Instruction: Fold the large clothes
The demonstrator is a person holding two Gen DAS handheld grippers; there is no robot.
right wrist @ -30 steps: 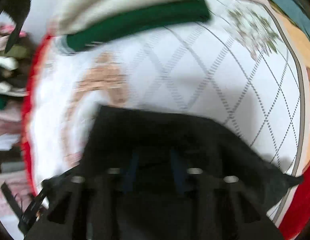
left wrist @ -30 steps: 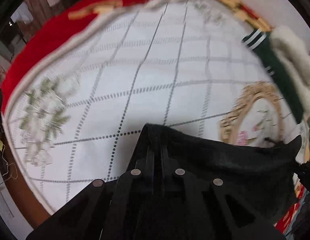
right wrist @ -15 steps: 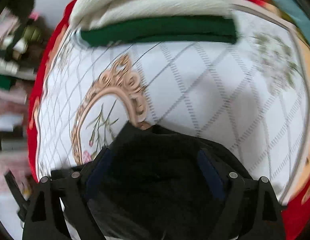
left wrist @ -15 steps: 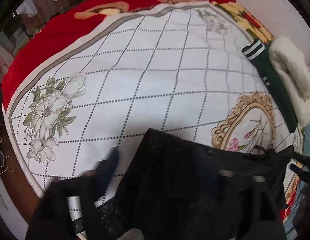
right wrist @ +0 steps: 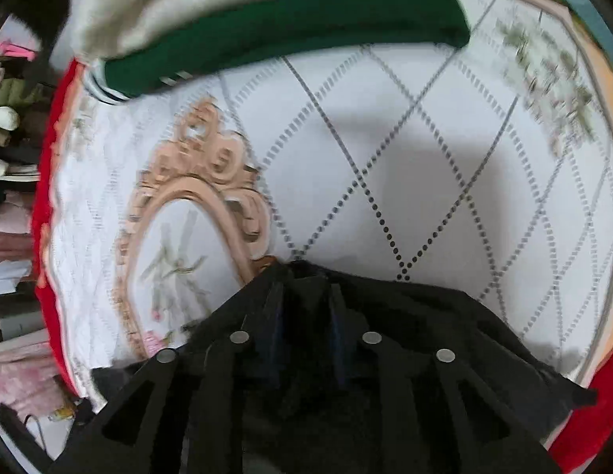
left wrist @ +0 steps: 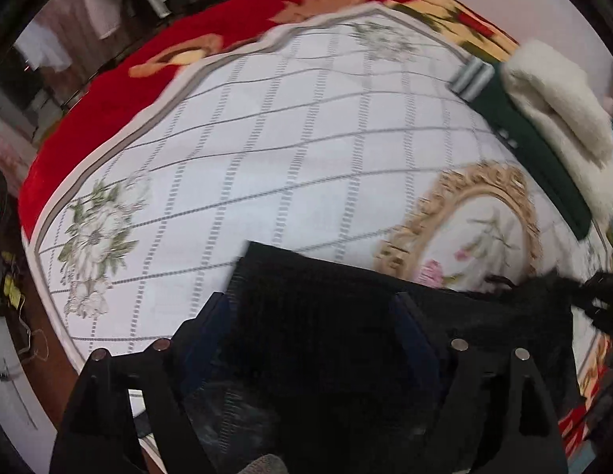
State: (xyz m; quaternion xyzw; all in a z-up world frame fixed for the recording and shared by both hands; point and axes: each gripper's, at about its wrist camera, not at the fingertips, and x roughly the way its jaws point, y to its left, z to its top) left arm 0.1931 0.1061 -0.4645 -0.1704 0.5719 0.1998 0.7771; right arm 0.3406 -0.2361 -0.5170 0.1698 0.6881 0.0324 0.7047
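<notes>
A black garment (left wrist: 346, 316) lies on the white patterned bedspread (left wrist: 286, 138) at the near edge. My left gripper (left wrist: 312, 308) is open, its fingers wide apart over the black cloth, which lies between them. My right gripper (right wrist: 304, 288) is shut on a fold of the black garment (right wrist: 425, 335) and holds it low over the bedspread (right wrist: 385, 138). Both views are motion-blurred.
A folded green garment (left wrist: 543, 150) with striped cuff and a cream fleece (left wrist: 563, 110) on top lie at the bed's right side; they also show in the right wrist view (right wrist: 306, 27). The red blanket border (left wrist: 128, 79) rings the bedspread. Clutter (right wrist: 10, 138) lies beside the bed.
My left gripper has opened from shut and let go of the black cloth. My right gripper opened half a second ago and has shut again on the garment.
</notes>
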